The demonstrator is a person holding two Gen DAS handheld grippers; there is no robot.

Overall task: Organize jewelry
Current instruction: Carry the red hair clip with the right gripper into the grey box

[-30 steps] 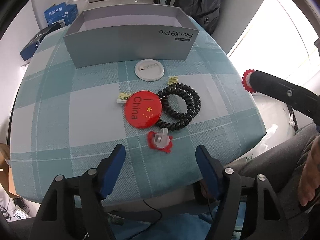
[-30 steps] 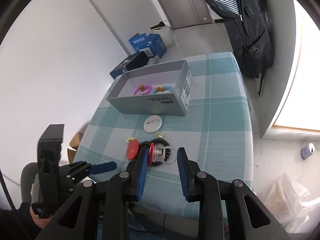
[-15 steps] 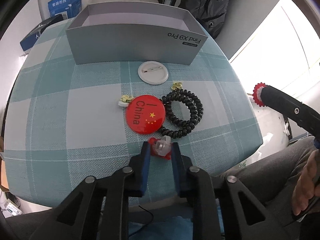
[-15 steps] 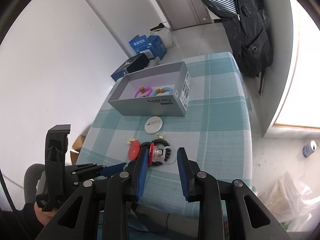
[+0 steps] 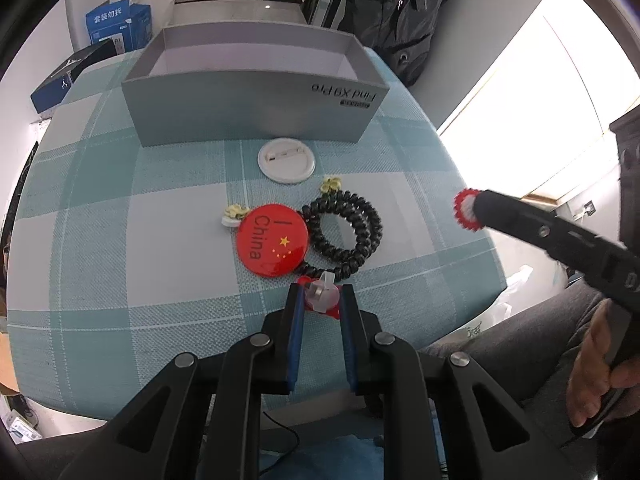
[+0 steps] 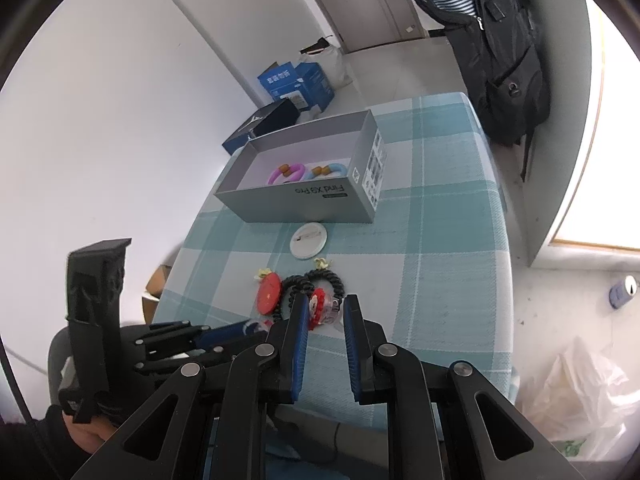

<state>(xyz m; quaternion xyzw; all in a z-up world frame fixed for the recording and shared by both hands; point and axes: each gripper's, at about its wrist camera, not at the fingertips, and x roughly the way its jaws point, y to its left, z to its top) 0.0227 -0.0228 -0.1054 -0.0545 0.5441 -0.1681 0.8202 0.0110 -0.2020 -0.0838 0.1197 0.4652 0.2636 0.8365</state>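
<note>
From my left wrist camera, my left gripper (image 5: 320, 294) is closed on a red flower clip (image 5: 318, 298) at the near table edge, just in front of the red China badge (image 5: 272, 240) and black coil hair tie (image 5: 346, 234). The white badge (image 5: 286, 160) lies before the grey box (image 5: 256, 116), whose inside is hidden here. My right gripper (image 5: 466, 210) hangs off the table's right side, pinching a second red flower clip (image 5: 464, 208).

From my right wrist camera, the box (image 6: 304, 200) shows a purple ring (image 6: 286, 172) and blue ring (image 6: 330, 170) inside. Bare cloth (image 6: 448, 248) lies to the right.
</note>
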